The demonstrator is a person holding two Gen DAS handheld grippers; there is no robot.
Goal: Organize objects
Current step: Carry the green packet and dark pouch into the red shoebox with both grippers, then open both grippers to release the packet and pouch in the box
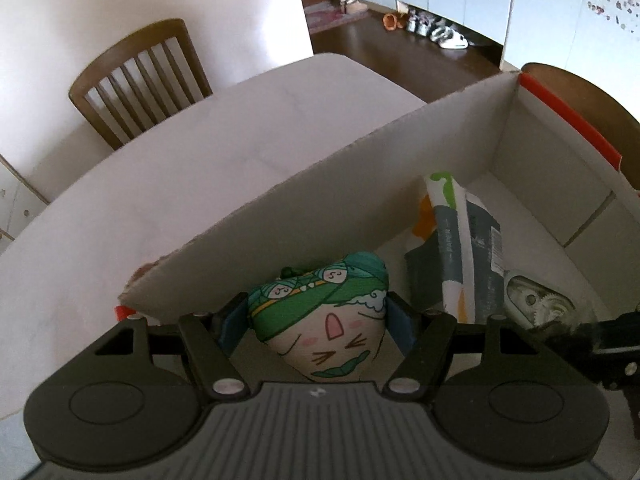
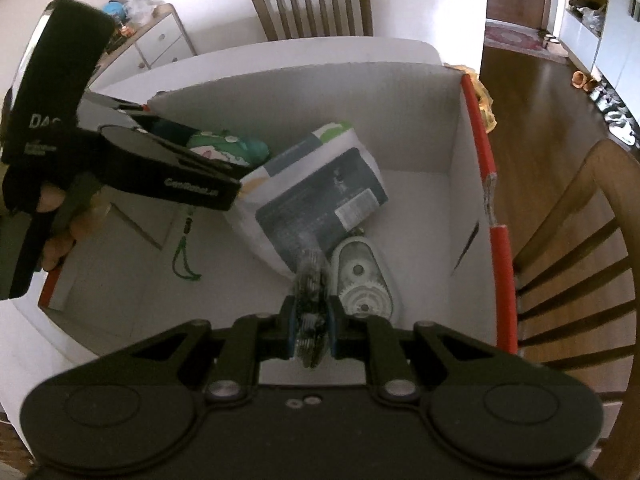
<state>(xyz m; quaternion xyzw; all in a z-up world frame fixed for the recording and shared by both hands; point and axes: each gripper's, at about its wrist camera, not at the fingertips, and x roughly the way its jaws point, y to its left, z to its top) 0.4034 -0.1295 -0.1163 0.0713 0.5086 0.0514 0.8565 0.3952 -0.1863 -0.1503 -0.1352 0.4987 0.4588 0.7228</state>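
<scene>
A white cardboard box [image 1: 400, 152] with a red rim stands on the white table. My left gripper [image 1: 316, 316] is shut on a small plush pouch [image 1: 328, 320] with a green top and a drawn face, held inside the box by its near-left wall. My right gripper [image 2: 312, 328] is shut on a small dark blurred object [image 2: 310, 312], held over the box [image 2: 460, 152]. In the box lie a pack of paper tissues [image 2: 320, 196] [image 1: 460, 240] and a white plastic gear part [image 2: 364, 280] [image 1: 536, 304]. The left gripper [image 2: 168, 172] with the pouch [image 2: 224, 148] shows in the right wrist view.
A green cord [image 2: 184, 252] lies on the box floor. Wooden chairs stand at the table's far side [image 1: 140, 76] [image 2: 316, 0] and to the right [image 2: 580, 260]. A white table [image 1: 160, 184] carries the box. A sideboard [image 2: 156, 40] stands behind, shoes [image 1: 436, 28] on the dark floor.
</scene>
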